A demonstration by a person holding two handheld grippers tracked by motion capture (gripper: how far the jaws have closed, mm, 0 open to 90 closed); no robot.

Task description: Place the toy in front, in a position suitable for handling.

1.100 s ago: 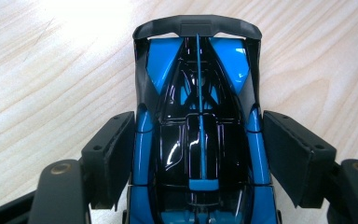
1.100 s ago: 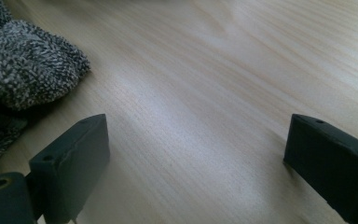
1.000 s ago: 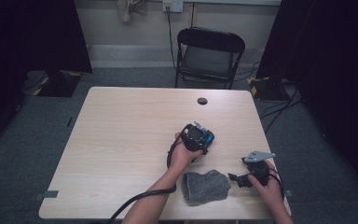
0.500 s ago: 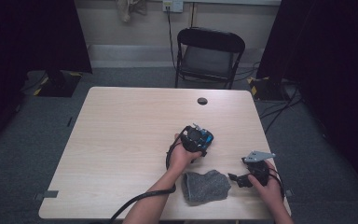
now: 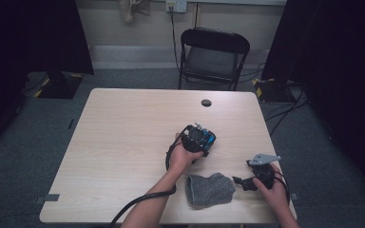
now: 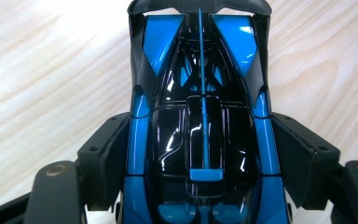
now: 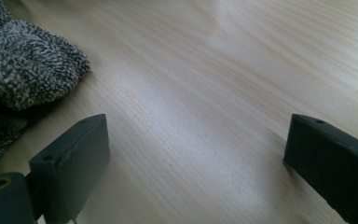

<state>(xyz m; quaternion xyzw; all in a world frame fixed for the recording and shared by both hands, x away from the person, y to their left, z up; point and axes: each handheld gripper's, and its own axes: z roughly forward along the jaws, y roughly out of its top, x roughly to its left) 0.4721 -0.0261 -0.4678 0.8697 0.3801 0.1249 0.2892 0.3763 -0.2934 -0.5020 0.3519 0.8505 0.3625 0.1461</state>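
Nearest the camera in the high view, a person's two forearms come in from the bottom edge over a pale wooden table [image 5: 123, 142]. Between the hands, close to the near edge, lies a crumpled grey knitted cloth [image 5: 209, 190], flat on the tabletop.

The right gripper [image 5: 241, 182] rests low on the table just to the right of the cloth, its tips pointing toward it. In the right gripper view its two black jaws stand wide apart with bare wood between them; the cloth [image 7: 23, 74] sits off to the left, near the left jaw but, as far as the angle allows, not touching it.

A little farther in, the left gripper [image 5: 204, 135] is clamped on a blue and black toy car [image 5: 200, 137]. In the left gripper view the jaw pads press against both flanks of the car [image 6: 200, 130], with wood grain below it; whether its wheels touch the table is hard to tell.

Farther on, a small dark round hole [image 5: 206, 102] marks the table near its far edge. Beyond the table stands a black folding chair [image 5: 213, 54] against the wall.
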